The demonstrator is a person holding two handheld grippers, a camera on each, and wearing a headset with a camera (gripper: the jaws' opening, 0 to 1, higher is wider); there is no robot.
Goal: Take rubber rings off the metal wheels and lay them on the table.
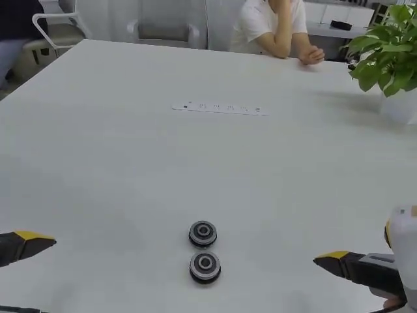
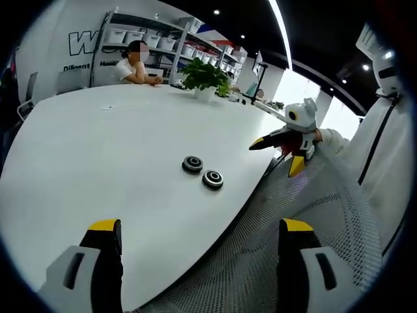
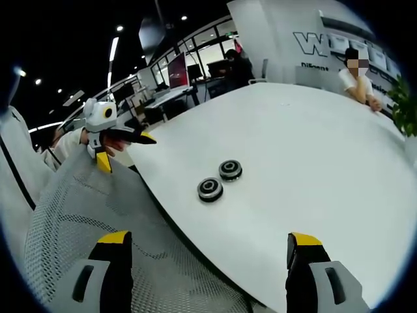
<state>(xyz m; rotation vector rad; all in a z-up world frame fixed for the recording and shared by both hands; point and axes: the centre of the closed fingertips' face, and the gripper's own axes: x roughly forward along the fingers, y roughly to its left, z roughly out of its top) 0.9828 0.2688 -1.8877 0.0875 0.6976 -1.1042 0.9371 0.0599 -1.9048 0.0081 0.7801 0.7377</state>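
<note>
1. Closest to the camera, the left tool (image 2: 200, 228) hovers at the near edge of the white worktop (image 1: 130, 163). Its yellow-tipped jaws are spread wide and grip nothing.
2. The right tool (image 3: 208, 238) is held at the same edge, on the opposite side. Its jaws are likewise wide apart and grip nothing.
3. Both tools sit well apart from the wheels, one on either side of them.
4. Between the tools, the nearer wheel (image 1: 205, 267) lies flat on the worktop close to the near edge.
5. The farther wheel (image 1: 202, 234) lies flat just behind it, the two almost touching.
6. A dark rubber ring (image 1: 193, 268) sits around the rim of the nearer wheel, and the farther wheel has a matching dark band around its rim.
7. Farther back, a white power strip (image 1: 220, 108) lies along the middle of the worktop.
8. A potted plant (image 1: 384, 45) stands near the far right corner.
9. At the far edge, a person (image 1: 273, 26) in a white top sits with a forearm resting on the worktop. A grey chair (image 1: 163, 29) stands beside them.
</note>
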